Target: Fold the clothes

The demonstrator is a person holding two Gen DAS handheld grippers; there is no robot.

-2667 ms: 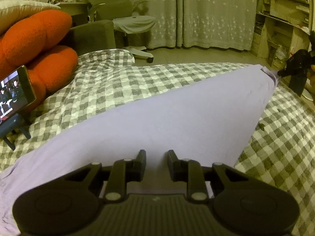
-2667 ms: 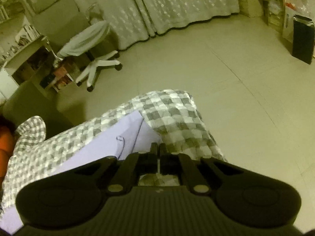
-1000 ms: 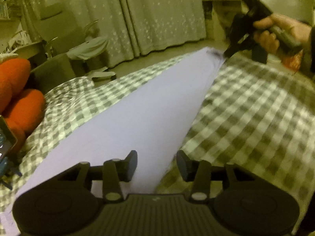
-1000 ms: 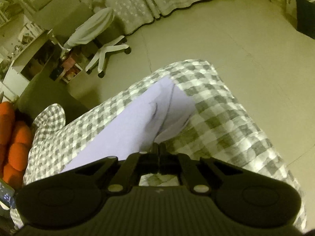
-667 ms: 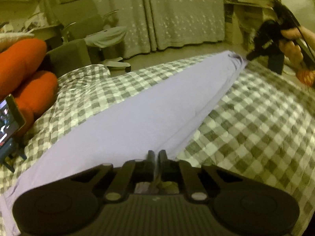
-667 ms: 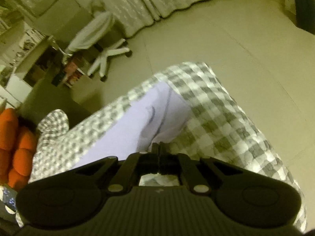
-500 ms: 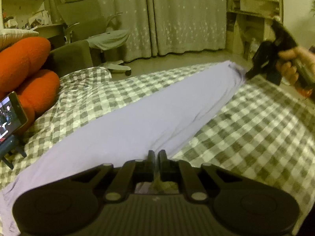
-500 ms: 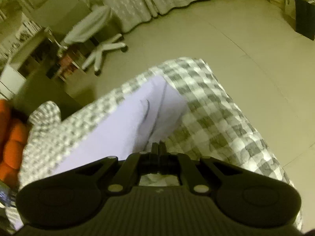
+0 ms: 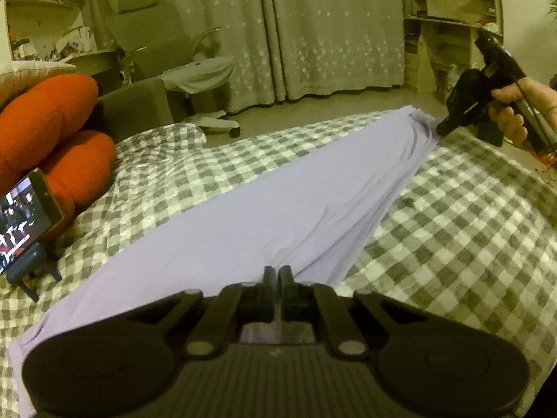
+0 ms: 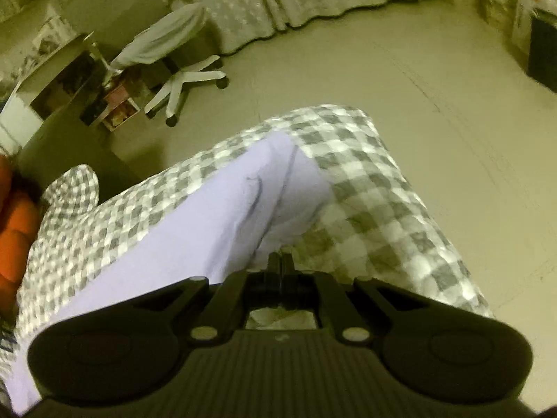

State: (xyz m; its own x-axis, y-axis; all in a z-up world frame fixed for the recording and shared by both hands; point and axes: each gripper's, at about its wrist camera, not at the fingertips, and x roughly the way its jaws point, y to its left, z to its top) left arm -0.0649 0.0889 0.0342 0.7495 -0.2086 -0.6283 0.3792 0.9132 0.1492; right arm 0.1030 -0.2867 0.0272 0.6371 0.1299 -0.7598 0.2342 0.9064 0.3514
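A long lilac garment (image 9: 271, 216) lies stretched across the grey-and-white checked bed cover (image 9: 470, 230). My left gripper (image 9: 277, 271) is shut on the garment's near edge, where the cloth puckers into small folds. In the left wrist view the right gripper (image 9: 441, 128), held by a hand (image 9: 515, 111), pinches the garment's far corner. From the right wrist view the right gripper (image 10: 280, 259) is shut on the lilac garment (image 10: 216, 223) near the corner of the bed cover (image 10: 376, 216).
Orange cushions (image 9: 52, 129) and a phone on a stand (image 9: 24, 223) sit at the bed's left side. An office chair (image 10: 174, 59), a desk and star-patterned curtains (image 9: 313, 35) stand beyond the bed. Shelves (image 9: 449, 28) line the right wall; bare floor (image 10: 435, 87) lies past the bed corner.
My left gripper, open over the cloth a second ago, has closed on the garment's near edge. The right gripper kept its grip on the far corner and shifted slightly; the cloth is drawn longer.
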